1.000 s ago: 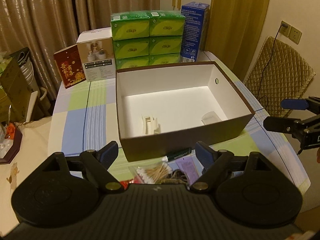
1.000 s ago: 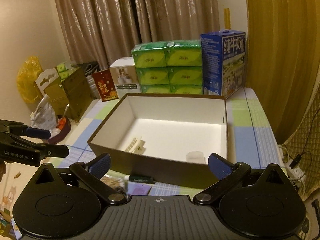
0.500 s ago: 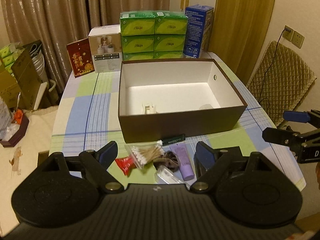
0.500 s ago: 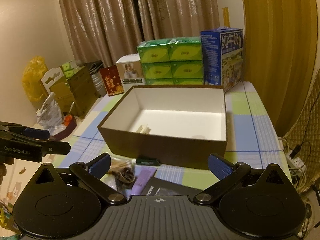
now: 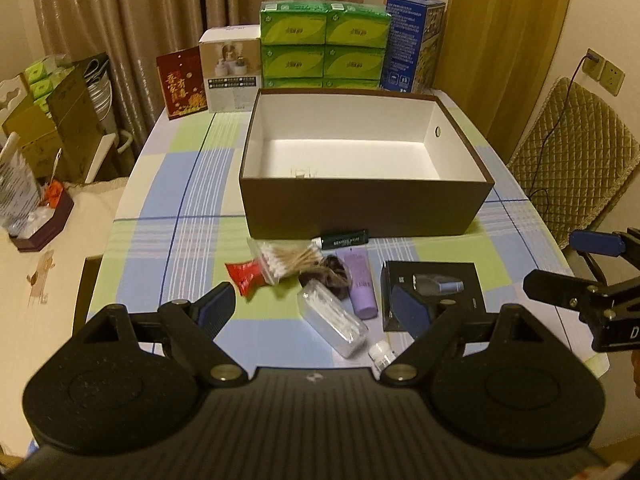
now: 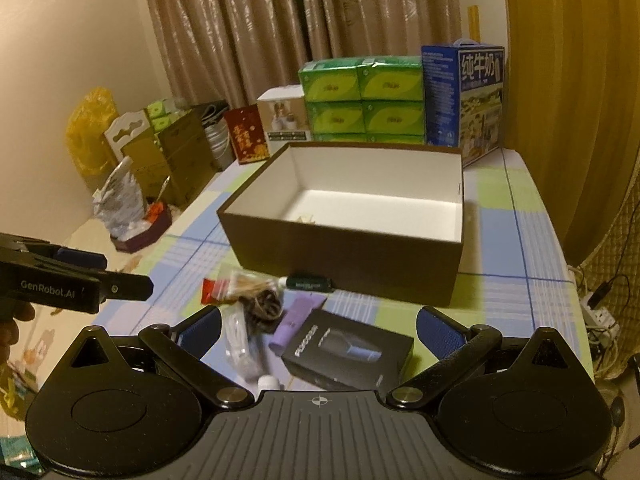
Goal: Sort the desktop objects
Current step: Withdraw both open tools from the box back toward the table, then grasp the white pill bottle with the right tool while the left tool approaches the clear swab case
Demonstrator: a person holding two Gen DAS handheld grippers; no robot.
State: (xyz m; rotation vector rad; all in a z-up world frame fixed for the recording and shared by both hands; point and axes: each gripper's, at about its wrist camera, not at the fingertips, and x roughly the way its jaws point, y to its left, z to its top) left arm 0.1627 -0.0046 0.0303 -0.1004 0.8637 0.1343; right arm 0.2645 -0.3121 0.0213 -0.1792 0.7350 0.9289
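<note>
A brown box (image 5: 360,212) with a white inside stands open on the checked tablecloth, and a small white item (image 5: 302,172) lies in it. In front of it lie a red packet (image 5: 246,276), a bag of cotton swabs (image 5: 290,260), a dark green tube (image 5: 344,239), a dark hair tie (image 5: 326,276), a purple tube (image 5: 360,286), a clear swab case (image 5: 334,322), a small white bottle (image 5: 382,354) and a black box (image 5: 434,280). My left gripper (image 5: 314,308) hovers open over this pile. My right gripper (image 6: 318,330) hangs open above the black box (image 6: 348,354) and holds nothing.
Green tissue packs (image 5: 324,48), a blue milk carton (image 5: 412,44), a white box (image 5: 230,72) and a red card (image 5: 182,82) line the table's far end. A quilted chair (image 5: 572,160) stands at the right. Cartons (image 6: 168,160) and a tray of clutter (image 6: 136,228) sit left.
Both grippers have drawn back from the brown box toward the table's near edge. The pile of small items and the black box have come into view. Both stay open.
</note>
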